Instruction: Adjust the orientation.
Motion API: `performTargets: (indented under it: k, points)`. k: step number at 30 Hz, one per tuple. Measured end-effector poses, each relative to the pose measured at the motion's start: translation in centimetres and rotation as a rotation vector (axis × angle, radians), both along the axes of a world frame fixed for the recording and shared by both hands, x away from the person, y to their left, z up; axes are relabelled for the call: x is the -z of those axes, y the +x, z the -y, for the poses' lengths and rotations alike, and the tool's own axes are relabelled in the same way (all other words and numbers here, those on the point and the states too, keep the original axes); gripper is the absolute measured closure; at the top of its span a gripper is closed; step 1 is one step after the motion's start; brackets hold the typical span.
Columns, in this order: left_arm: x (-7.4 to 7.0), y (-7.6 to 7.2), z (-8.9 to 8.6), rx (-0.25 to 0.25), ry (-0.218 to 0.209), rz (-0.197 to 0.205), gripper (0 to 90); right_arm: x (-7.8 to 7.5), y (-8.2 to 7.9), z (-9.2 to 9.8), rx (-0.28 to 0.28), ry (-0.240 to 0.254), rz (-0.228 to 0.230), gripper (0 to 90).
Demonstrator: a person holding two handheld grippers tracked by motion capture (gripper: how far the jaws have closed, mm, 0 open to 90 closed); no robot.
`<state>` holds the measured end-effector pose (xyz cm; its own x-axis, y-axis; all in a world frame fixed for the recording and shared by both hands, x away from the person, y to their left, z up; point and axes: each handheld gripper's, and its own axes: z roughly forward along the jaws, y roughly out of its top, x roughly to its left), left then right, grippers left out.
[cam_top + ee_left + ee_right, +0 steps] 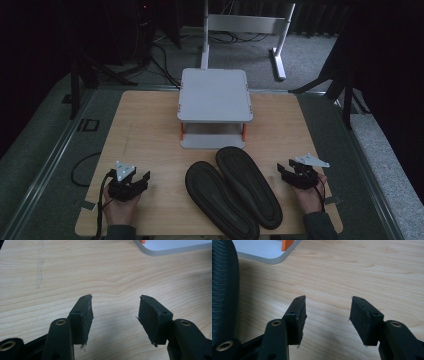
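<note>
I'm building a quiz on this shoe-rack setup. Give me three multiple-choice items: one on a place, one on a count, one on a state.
1. Where do the dark soles lie?
A. on top of the rack
B. on the table in front of the rack
C. on the floor

2. How many soles are there?
A. one
B. two
C. three

3. How does the left claw stand?
A. open and empty
B. shut on a sole
C. shut on the rack

Key: 1 B, they lie on the wood before the grey rack. 2 B, a pair side by side. 3 A, bare table shows between its jaws.
</note>
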<state>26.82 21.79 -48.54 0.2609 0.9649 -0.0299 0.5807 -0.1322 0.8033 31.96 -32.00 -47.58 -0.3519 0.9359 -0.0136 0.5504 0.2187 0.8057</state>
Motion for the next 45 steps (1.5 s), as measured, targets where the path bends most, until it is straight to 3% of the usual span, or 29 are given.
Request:
performTargets:
  k: [8, 20, 32, 36, 37, 39, 45]
  points:
    - [0.0, -0.3, 0.1, 0.001, 0.014, 0.006, 44.9, -0.5, -0.6, -0.6, -0.023, 0.001, 0.009, 46.1]
    - [-0.1, -0.4, 0.5, 0.017, 0.021, 0.017, 44.6, -2.3, -4.8, -4.1, -0.165, 0.006, 0.066, 39.1]
    - [-0.1, -0.4, 0.9, 0.031, 0.032, 0.017, 44.4, -3.0, -6.3, -6.5, -0.264, -0.014, 0.1, 40.2]
    - [-0.1, -0.4, 1.1, 0.038, 0.037, 0.02, 44.3, -2.9, -6.2, -6.8, -0.26, -0.04, 0.097, 41.2]
    - [-0.1, -0.4, 1.2, 0.039, 0.04, 0.019, 44.2, -1.9, -5.1, -6.5, -0.216, -0.052, 0.057, 43.8]
    - [0.0, -0.4, 1.3, 0.043, 0.041, 0.018, 44.1, -1.5, -4.8, -6.3, -0.202, -0.054, 0.043, 43.9]
    - [0.0, -0.3, 1.4, 0.042, 0.044, 0.018, 44.1, -0.8, -3.4, -5.2, -0.169, 0.0, 0.007, 47.8]
